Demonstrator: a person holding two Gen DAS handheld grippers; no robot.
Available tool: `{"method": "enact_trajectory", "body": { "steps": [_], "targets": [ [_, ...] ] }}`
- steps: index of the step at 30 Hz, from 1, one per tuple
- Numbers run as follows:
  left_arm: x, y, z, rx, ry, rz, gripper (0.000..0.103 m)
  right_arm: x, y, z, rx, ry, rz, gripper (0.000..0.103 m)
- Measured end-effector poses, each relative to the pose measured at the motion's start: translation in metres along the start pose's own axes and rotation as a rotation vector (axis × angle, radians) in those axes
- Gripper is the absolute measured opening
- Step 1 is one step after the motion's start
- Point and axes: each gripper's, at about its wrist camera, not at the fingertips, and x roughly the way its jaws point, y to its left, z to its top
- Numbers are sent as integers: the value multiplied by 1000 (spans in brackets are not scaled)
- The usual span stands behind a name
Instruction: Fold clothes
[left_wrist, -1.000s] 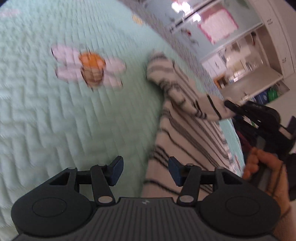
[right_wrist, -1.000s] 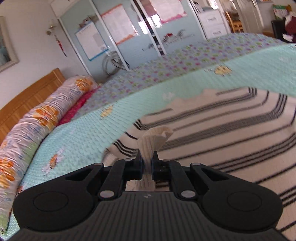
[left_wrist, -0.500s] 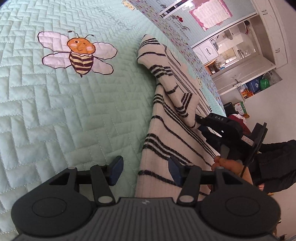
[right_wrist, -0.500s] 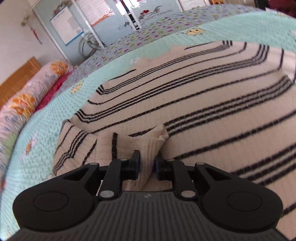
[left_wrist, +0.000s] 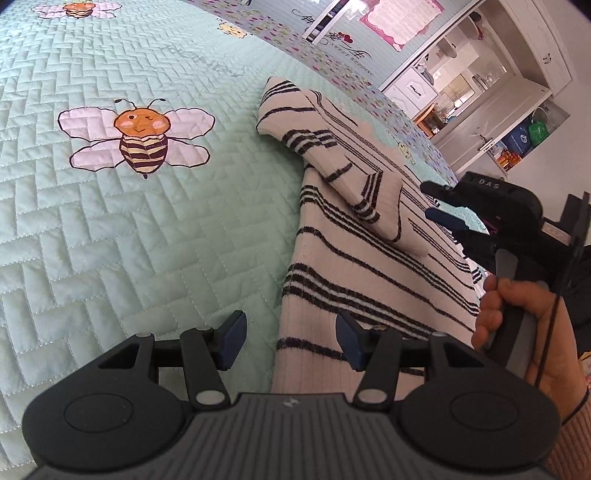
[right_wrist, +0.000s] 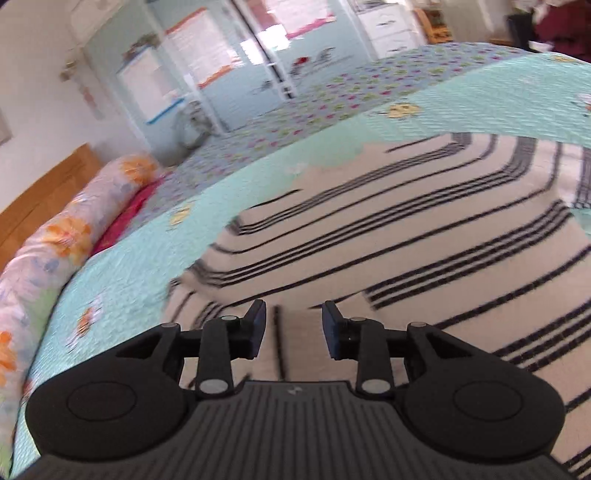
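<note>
On the bed: your striped sweater (left_wrist: 369, 266) lies flat on the mint quilt (left_wrist: 147, 240), one sleeve (left_wrist: 325, 147) folded across its body.
Right tongs (right_wrist: 293, 325): jaws opening over the sweater, nothing pinched between them.
Left tongs (left_wrist: 290, 338): spread wide, empty, straddling the sweater's edge.
Risk: the loosely laid sleeve may slide back off if your next grab drags the knit.
Cause: soft fabric on slick quilting.
</note>
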Motion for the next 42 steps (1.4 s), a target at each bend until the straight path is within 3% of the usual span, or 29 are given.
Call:
{"method": "enact_trajectory", "body": {
  "steps": [6, 9, 13, 15, 18, 20, 23, 25, 34, 36, 38, 42],
  "targets": [
    [-1, -14, -5, 83, -3, 54, 57, 11, -15, -21, -39, 38, -162, 44],
    [0, -15, -5, 89, 16, 32, 60, 14, -30, -27, 63, 59, -103, 48],
    [2, -1, 0, 4, 52, -63, 61, 18, -38, -30, 146, 81, 11, 46],
    [4, 1, 0, -20, 62, -89, 61, 21, -42, -31, 178, 99, 33, 28],
    [6, 0, -1, -33, 65, -119, 59, 20, -43, -31, 180, 110, 49, 17],
    [7, -3, -1, -19, 62, -104, 53, 16, -44, -29, 198, 104, 65, 10],
    [8, -1, 0, -22, 58, -87, 41, 6, -36, -22, 172, 53, 82, 8],
    [9, 4, 2, -43, 63, -96, 39, -7, -29, -14, 146, -7, 99, 8],
    [11, 9, 7, -27, 124, -112, 41, -37, 8, 19, 23, -109, 167, 8],
    [11, 10, 6, -35, 122, -105, 35, -41, 18, 20, 4, -115, 198, 8],
    [11, 8, 5, -27, 116, -66, 17, -44, 26, 21, -19, -116, 219, 8],
    [11, 7, 4, -55, 95, -40, 11, -48, 33, 18, -52, -113, 229, 8]
  ]
}}
